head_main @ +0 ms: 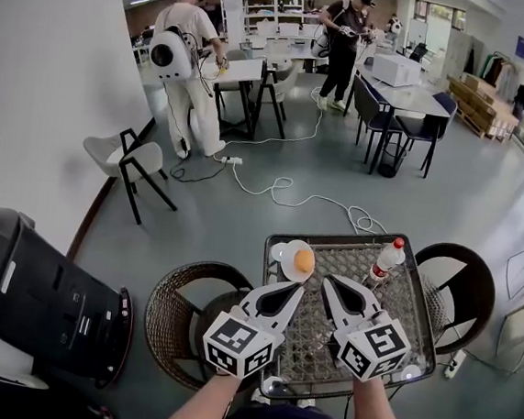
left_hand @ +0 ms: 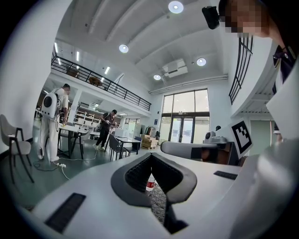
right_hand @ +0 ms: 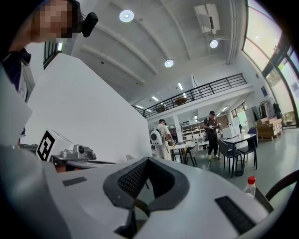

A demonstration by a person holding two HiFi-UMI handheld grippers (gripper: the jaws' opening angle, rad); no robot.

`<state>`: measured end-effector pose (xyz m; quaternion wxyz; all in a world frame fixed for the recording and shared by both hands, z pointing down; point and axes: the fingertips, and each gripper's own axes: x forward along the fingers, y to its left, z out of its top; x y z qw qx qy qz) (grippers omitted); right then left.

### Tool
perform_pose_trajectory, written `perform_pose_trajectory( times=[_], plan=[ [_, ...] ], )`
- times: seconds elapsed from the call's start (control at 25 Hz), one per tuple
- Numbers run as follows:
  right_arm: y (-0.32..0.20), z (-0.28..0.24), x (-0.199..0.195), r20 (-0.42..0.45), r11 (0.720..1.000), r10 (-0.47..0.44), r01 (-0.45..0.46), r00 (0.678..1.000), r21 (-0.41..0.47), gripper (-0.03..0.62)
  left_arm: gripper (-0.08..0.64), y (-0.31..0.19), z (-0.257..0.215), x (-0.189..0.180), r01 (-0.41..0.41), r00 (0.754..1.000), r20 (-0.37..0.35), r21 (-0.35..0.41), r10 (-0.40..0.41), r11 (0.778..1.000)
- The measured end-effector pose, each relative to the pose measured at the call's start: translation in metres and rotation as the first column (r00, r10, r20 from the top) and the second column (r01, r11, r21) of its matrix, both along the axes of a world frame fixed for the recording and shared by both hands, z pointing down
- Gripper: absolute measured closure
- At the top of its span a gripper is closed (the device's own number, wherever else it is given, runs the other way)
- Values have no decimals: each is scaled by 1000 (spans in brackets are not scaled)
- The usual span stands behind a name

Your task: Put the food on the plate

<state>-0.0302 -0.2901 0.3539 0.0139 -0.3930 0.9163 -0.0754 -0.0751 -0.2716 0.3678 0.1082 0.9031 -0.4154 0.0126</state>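
The square table [head_main: 412, 299] in front of you has a woven mesh top. A round wicker chair [head_main: 176, 320] stands at its left edge and another wicker chair [head_main: 465, 286] at its right edge.

You hold both tools low over the near half of the table, side by side and pointing toward the far edge. Your left gripper [head_main: 298, 290] [left_hand: 151, 156] has its jaws pressed together at the tips, with nothing pinched between them. Your right gripper [head_main: 329, 282] [right_hand: 148, 159] is closed tip to tip in the same way and is also empty.

The white plate [head_main: 279, 250] lies at the far left corner of the table. A clear bottle [head_main: 387, 259] [left_hand: 150, 183] [right_hand: 250, 186] with a red cap stands upright near the far right corner, beyond your right gripper and to its right.

The food [head_main: 303, 260], a small round orange piece, sits on the plate's right side. It lies just beyond the tips of your left gripper, apart from them, and to the left of your right gripper's tips.
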Motion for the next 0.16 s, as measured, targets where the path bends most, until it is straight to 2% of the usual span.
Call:
perform_pose_trajectory(
  times=[0.16],
  plan=[
    [0, 1, 0, -1, 1000, 6, -6, 1000, -1, 588, 551, 2, 2, 0, -2, 1000, 2, 0, 2, 1000]
  ],
)
